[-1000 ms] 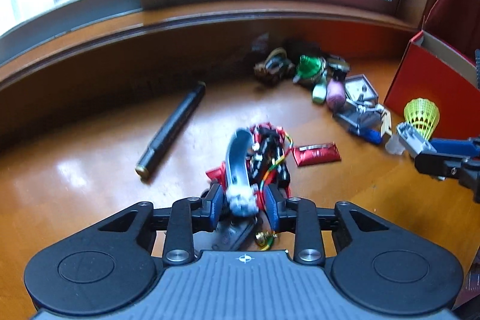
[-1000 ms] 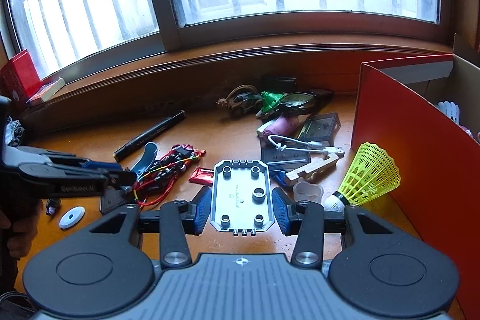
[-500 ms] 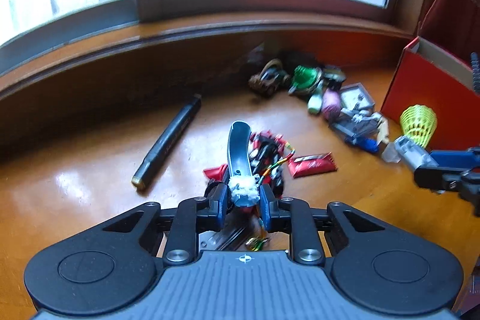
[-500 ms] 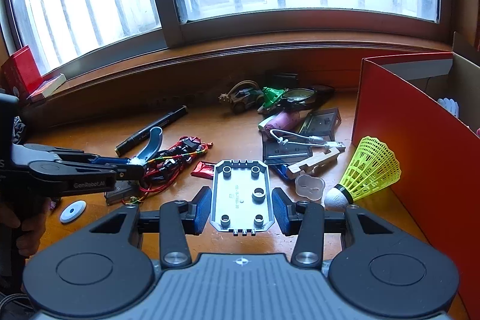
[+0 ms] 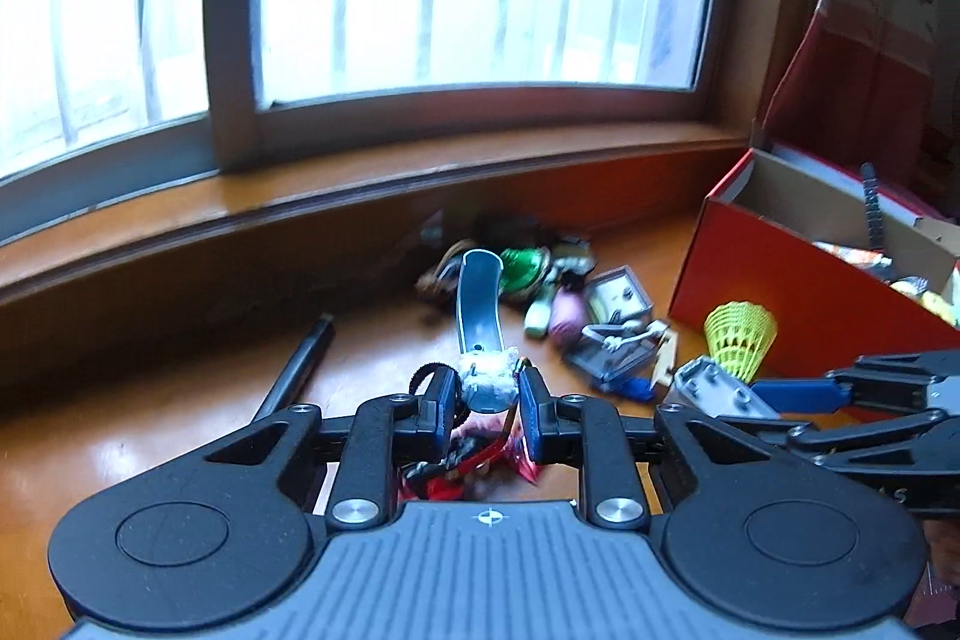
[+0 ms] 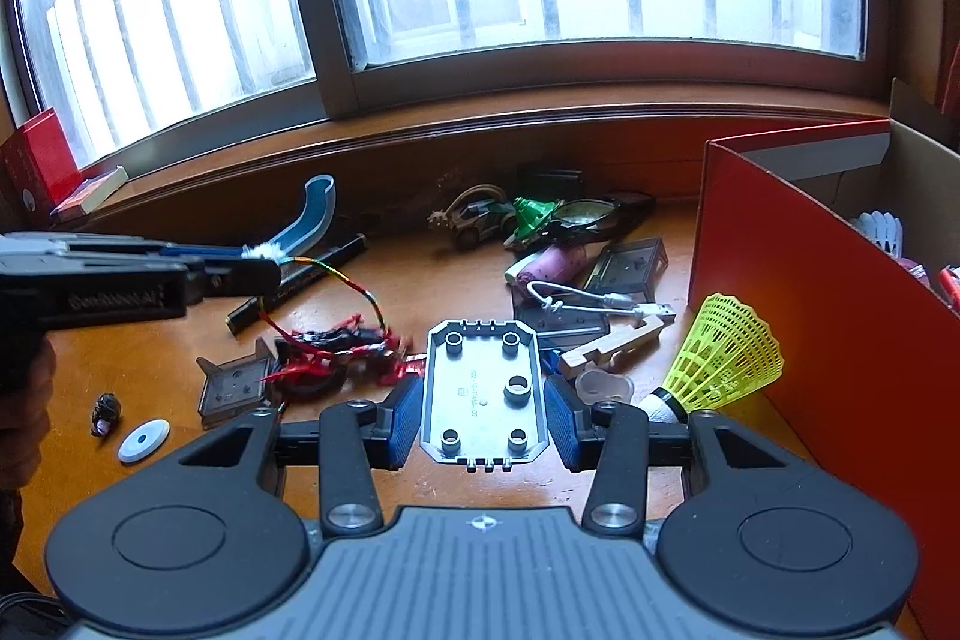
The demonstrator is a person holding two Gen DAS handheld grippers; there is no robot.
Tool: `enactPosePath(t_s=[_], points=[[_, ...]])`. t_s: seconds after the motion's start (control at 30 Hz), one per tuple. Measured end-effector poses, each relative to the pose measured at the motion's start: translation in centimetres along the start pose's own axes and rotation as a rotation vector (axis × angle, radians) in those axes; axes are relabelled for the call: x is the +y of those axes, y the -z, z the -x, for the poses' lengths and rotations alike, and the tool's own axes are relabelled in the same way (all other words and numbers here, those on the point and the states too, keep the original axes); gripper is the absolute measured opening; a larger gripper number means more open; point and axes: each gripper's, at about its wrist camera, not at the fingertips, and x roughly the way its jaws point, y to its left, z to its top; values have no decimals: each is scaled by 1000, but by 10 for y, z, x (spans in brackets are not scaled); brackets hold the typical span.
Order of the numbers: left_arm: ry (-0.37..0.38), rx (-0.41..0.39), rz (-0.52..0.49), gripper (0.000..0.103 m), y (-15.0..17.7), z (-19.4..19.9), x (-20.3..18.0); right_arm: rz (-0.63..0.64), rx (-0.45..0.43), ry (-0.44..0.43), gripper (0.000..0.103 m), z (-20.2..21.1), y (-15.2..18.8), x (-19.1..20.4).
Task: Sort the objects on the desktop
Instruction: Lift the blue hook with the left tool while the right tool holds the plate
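My left gripper (image 5: pixel 485 394) is shut on a curved blue plastic piece (image 5: pixel 477 307) with white putty at its base, held up above the wooden desk; it also shows in the right wrist view (image 6: pixel 309 217). A coloured wire (image 6: pixel 354 289) trails from it down to the red and black wire bundle (image 6: pixel 336 349) on the desk. My right gripper (image 6: pixel 483 409) is shut on a grey plastic plate (image 6: pixel 483 388), held low over the desk; the plate also shows in the left wrist view (image 5: pixel 717 388). The red cardboard box (image 6: pixel 798 280) stands to the right.
A yellow shuttlecock (image 6: pixel 717 361) lies beside the box. A black pen (image 6: pixel 300 280), a smoky plastic case (image 6: pixel 234 385), a white washer (image 6: pixel 143 440) and a pile of toys, a pink tube and a cable (image 6: pixel 558 244) lie on the desk under the window sill.
My left gripper closed on the blue curved piece and lifted it off the wire bundle, dragging a wire up. My right gripper kept hold of the grey plate and barely moved.
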Motion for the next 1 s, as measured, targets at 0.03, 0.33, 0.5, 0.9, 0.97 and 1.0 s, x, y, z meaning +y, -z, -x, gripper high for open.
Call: enactPosePath(t_s=[0.03,0.33,0.5,0.9,0.97,1.0], points=[[6,-6,-3,24,-2,1,-2,-1,-2,2,46,1,0,-1],[120,103,3,25,12,-14,-19,-11,-11,16,46,6,2,-7],[191,158,-21,27,27,-18,-34,-12,-7,20,46,6,3,-8],[171,215,-32,31,42,-47,-34,-18,3,26,46,6,9,-10],[162,222,-38,31,42,-59,-34,-17,7,25,46,7,10,-10],[165,231,-42,31,43,-65,-36,-17,9,25,46,7,11,-11]])
